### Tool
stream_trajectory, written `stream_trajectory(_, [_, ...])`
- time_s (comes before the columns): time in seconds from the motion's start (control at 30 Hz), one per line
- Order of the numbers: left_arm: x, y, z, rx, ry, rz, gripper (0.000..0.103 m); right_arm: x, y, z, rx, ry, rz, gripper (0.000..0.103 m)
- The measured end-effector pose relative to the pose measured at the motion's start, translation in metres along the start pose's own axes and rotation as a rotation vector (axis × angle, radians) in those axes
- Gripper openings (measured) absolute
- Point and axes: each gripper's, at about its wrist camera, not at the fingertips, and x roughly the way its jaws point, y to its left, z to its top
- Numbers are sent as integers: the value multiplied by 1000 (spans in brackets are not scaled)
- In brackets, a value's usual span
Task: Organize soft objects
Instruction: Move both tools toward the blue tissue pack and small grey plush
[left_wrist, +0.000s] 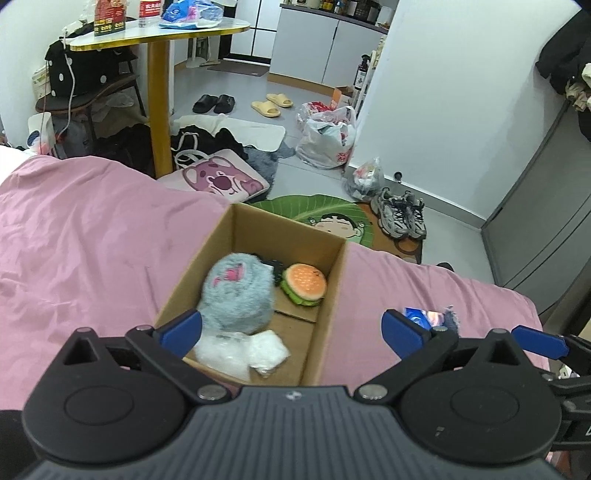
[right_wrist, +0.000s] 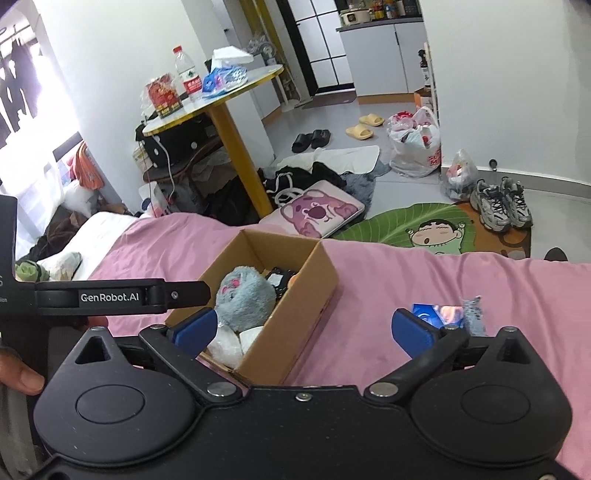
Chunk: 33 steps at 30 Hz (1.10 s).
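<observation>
Packing looks nearly done: the box (left_wrist: 325, 295) sits on the pink sheet (left_wrist: 92, 240) with the grey plush (left_wrist: 236, 291), burger toy (left_wrist: 304, 284) and white bags (left_wrist: 240, 350) already inside. Both grippers hover with fingers spread and nothing held, the left gripper (left_wrist: 291, 328) over the box's near end, the right gripper (right_wrist: 303, 328) just beside it. What seems left is a blue packet (right_wrist: 437, 314) with a scrap of grey fluff (right_wrist: 474, 312) lying on the sheet to the box's right. I'd guess the right one goes next; it needs a low, flat pinch. Plush is shaggy and rounded, the burger smooth and squashy, the bags crinkled, the box stiff cardboard.
</observation>
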Motion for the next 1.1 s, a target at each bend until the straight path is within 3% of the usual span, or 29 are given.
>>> stream_trajectory(0.17, [-4,-19,-1,14,-6,-4,103,-10,-18,-2,26,-19,-43,103])
stream_trajectory(0.47, [-6,-57,-5,54,-38,35,102,-28,-48,-4,85,-75,-34,103])
stream_trajectory(1.03, [37,-104,-17,84,-10,-27,99,-31,-110,-15,203,-103,-135,103])
stream_trajectory(1.1, [43,-107,-18,82,-5,-37,95,-30,-114,-16,209,-105,-137,102])
